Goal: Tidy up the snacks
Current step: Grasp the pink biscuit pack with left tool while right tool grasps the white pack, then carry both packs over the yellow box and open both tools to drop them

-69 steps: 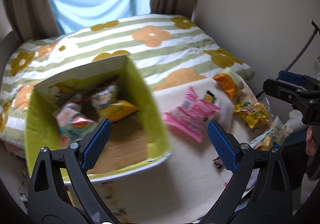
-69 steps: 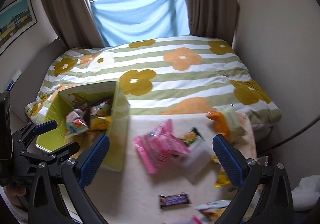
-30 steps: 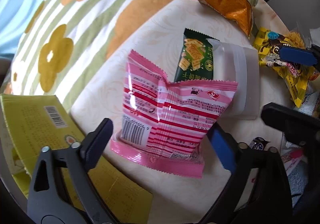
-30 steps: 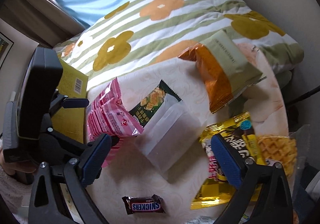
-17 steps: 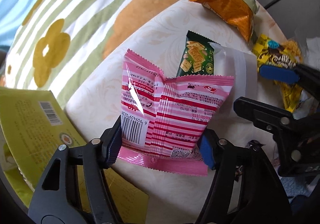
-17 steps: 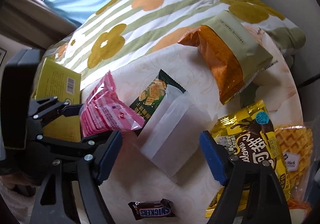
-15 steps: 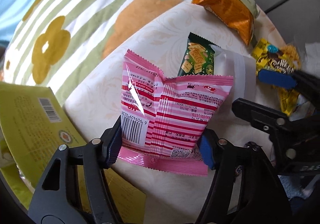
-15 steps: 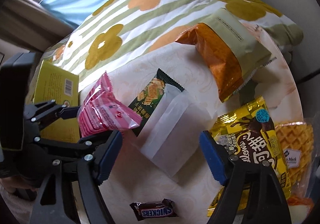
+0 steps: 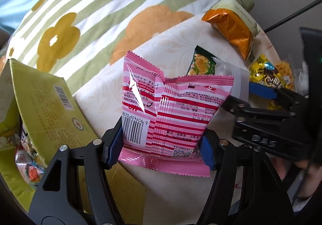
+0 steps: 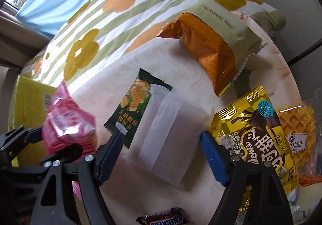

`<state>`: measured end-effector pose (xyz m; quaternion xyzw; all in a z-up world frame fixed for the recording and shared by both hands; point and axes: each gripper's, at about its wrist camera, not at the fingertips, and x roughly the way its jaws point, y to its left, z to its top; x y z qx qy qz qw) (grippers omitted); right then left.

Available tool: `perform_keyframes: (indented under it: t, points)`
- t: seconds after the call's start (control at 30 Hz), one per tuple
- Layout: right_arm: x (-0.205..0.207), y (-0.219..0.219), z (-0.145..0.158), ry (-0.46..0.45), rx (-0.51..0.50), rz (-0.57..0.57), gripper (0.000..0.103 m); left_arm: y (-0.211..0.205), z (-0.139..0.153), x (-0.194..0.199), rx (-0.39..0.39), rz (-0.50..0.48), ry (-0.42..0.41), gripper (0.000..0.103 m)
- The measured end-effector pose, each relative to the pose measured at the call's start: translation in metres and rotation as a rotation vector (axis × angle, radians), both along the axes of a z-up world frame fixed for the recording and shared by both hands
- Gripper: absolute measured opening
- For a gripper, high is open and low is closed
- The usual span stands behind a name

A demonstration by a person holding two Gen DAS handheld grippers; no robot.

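My left gripper [image 9: 163, 147] is shut on a pink striped snack bag [image 9: 171, 112] and holds it above the cream table [image 9: 112, 84]. The same bag [image 10: 68, 124] shows at the left of the right wrist view. My right gripper [image 10: 161, 156] is open, with its blue pads on either side of a white paper packet [image 10: 171, 134] that lies on the table. The packet partly covers a dark green cracker pack [image 10: 134, 104]. A yellow-green box [image 9: 46, 108] with snacks inside stands at the left.
An orange and beige chip bag [image 10: 209, 44] lies at the table's far edge. A yellow chocolate bag [image 10: 257, 132], a waffle pack [image 10: 295, 132] and a Snickers bar [image 10: 163, 219] lie near my right gripper. A flowered striped bedcover [image 9: 100, 3] lies behind the table.
My left gripper closed on the pink bag and lifted it. My right gripper moved down and forward over the white packet, its fingers narrowing around it.
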<state>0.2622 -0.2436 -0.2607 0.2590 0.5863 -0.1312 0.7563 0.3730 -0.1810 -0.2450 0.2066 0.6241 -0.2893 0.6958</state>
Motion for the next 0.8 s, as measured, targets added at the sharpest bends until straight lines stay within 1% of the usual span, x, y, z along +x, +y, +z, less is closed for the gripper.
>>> perform_keyframes:
  t: [0.17, 0.23, 0.33, 0.53, 0.63, 0.8]
  points:
    - [0.002, 0.005, -0.009, 0.014, -0.059, -0.008, 0.075, 0.003, 0.004, 0.001, -0.024, 0.013, 0.003, 0.062]
    - [0.002, 0.006, -0.015, 0.026, -0.071, -0.014, 0.071, 0.004, 0.005, 0.001, -0.029, 0.018, 0.005, 0.062]
    - [0.003, 0.010, -0.017, 0.022, -0.101, 0.001, 0.068, 0.004, 0.007, 0.000, -0.036, 0.019, 0.005, 0.062]
    - [0.000, 0.012, -0.016, 0.004, -0.106, 0.015, 0.063, 0.005, 0.012, -0.001, -0.052, 0.026, 0.002, 0.062]
    - [-0.003, 0.013, -0.012, -0.016, -0.080, 0.020, 0.063, 0.004, 0.018, -0.002, -0.062, 0.031, -0.004, 0.062]
    - [-0.008, 0.019, 0.007, -0.076, -0.061, 0.047, 0.063, 0.004, 0.031, -0.005, -0.084, 0.045, -0.020, 0.062]
